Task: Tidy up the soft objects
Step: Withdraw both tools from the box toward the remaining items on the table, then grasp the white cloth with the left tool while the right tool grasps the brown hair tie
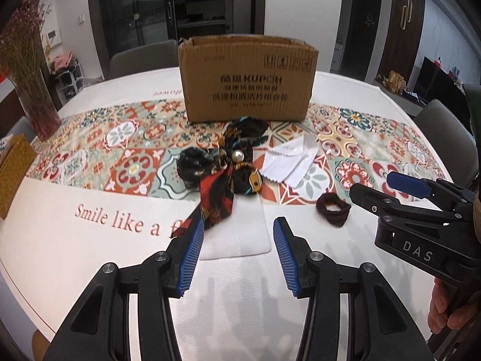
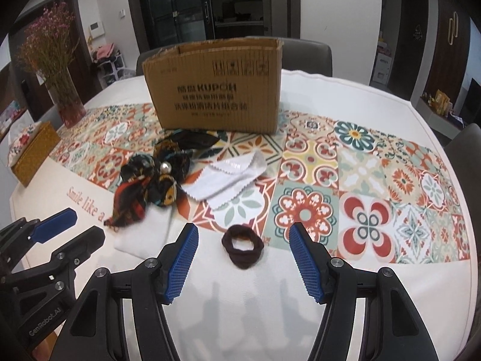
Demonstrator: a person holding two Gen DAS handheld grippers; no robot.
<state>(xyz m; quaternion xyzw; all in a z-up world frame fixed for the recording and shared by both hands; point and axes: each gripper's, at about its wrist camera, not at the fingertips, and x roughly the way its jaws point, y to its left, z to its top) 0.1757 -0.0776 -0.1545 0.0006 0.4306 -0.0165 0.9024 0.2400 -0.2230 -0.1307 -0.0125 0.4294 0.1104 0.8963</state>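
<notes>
Both jaws stand apart, gripping nothing — left gripper (image 1: 237, 225), right gripper (image 2: 243, 228). Cardboard box (image 2: 213, 90) sits rearmost on the table (image 2: 240, 300); before it the patterned scarf (image 1: 222, 162), white cloth (image 2: 228, 174) — nearest, dark scrunchie (image 2: 242, 248).

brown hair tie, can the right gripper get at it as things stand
Probably yes. The brown hair tie lies alone on the white cloth, straight ahead of the right gripper, whose jaws stand open and empty. Nothing lies between them, and the left gripper is off to the side.

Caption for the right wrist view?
Open right tongs frame a dark scrunchie on the table; patterned scarf, white cloths and cardboard box beyond.
</notes>
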